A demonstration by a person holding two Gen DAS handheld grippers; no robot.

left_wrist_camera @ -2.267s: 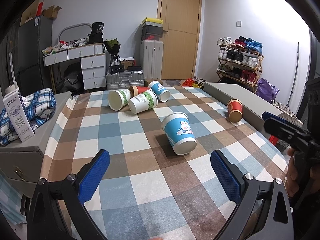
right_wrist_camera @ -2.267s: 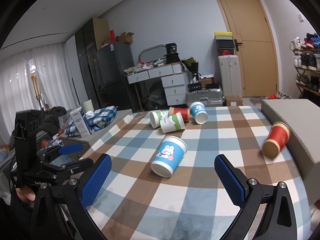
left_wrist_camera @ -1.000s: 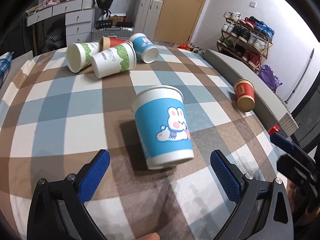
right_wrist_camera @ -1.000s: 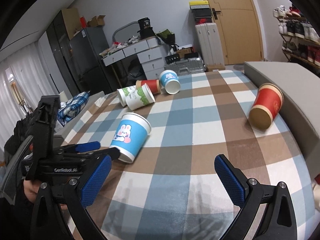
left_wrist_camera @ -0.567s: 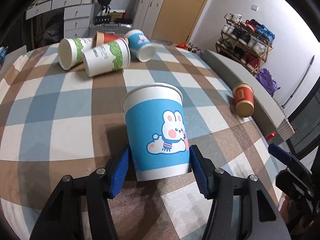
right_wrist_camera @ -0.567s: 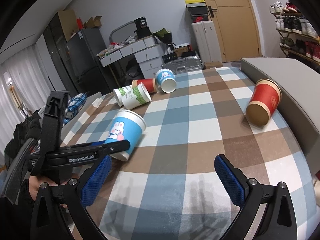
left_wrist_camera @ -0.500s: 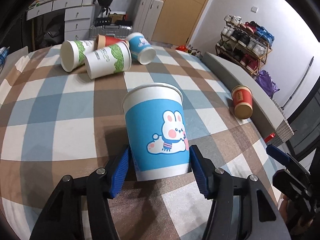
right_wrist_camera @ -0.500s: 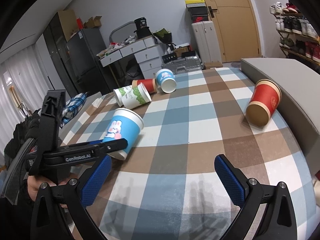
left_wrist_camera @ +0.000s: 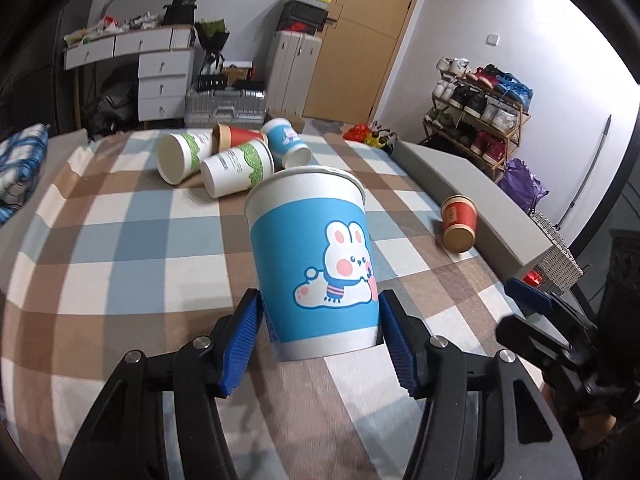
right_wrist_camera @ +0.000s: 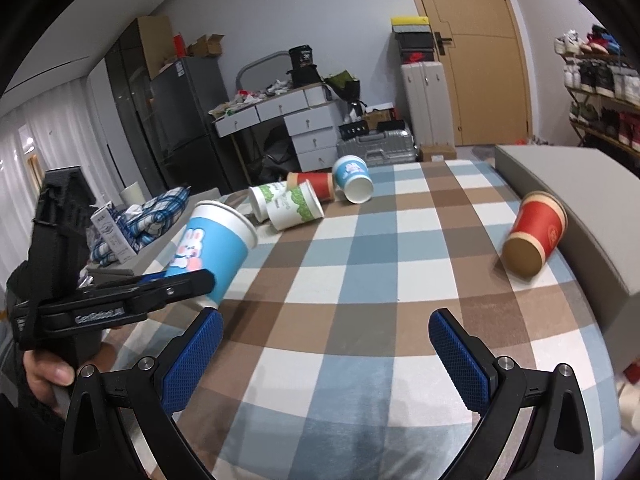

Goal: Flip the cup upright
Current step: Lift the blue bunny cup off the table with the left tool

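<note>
From my left wrist, my left tongs (left_wrist_camera: 320, 320) are closed on the bunny cup (left_wrist_camera: 314, 256), the 2 blue pads pressing its lower body from either side, just above the base. The cup's mouth points up and away from me, tilted a little, and its base seems to be off the checked cloth (left_wrist_camera: 120, 240), though I cannot be sure. To finish well, I judge I should turn my wrist until the rim is level, lower the base flat, and only then let the pads part; squeezing harder would likely dent the paper wall. Ahead lies a cluster of 4 tipped cups (left_wrist_camera: 228, 160), well apart from mine, with bare cloth between. A red cup (left_wrist_camera: 459, 224) lies on its side to the right against the grey ledge (left_wrist_camera: 472, 184).

From my right wrist, my right tongs (right_wrist_camera: 324, 340) gape wide and hold nothing, hovering over the near cloth. The bunny cup leans near the cloth's left edge, so I judge it safer to set it down further inward. The middle squares offer open room, and the right tongs leave that room free.
</note>
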